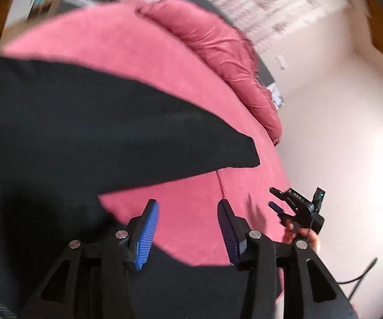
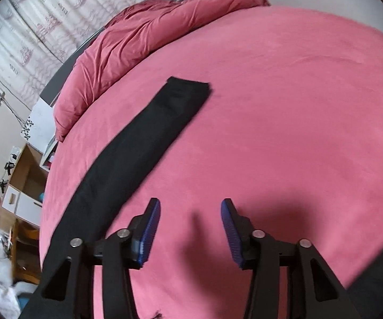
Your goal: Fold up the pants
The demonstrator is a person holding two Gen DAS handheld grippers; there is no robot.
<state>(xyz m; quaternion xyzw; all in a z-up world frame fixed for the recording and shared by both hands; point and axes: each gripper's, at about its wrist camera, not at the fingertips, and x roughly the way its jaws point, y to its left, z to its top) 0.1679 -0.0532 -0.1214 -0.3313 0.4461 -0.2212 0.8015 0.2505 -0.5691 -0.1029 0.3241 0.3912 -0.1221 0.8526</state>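
1. Right wrist view: the long black fabric pants [image 2: 143,143] lie flat on the pink plush bedspread [image 2: 284,111], legs stacked one on the other into a narrow strip that runs from the near edge of the bed toward the bunched pink duvet [image 2: 143,34] at the far edge. That stacking suggests the lengthwise fold is done and the crosswise fold is not yet made.
2. The right claw [image 2: 190,228] hangs over bare bedspread just beside the strip, blue ribbed pads spread apart and gripping nothing; it is likely set there to reach the near end of the cloth.
3. Left wrist view: the left claw [image 1: 188,228] is likewise released, its pads apart above a pink gap with black cloth on either side. The picture is blurred, so I cannot tell for certain which part of the pants lies under it.
4. The hem corner [image 1: 247,151] points toward the bed's side edge, where the right claw [image 1: 295,207] shows in a hand.
5. Both claws empty and low over the near end fits a fresh grasp before carrying that end to the hems.
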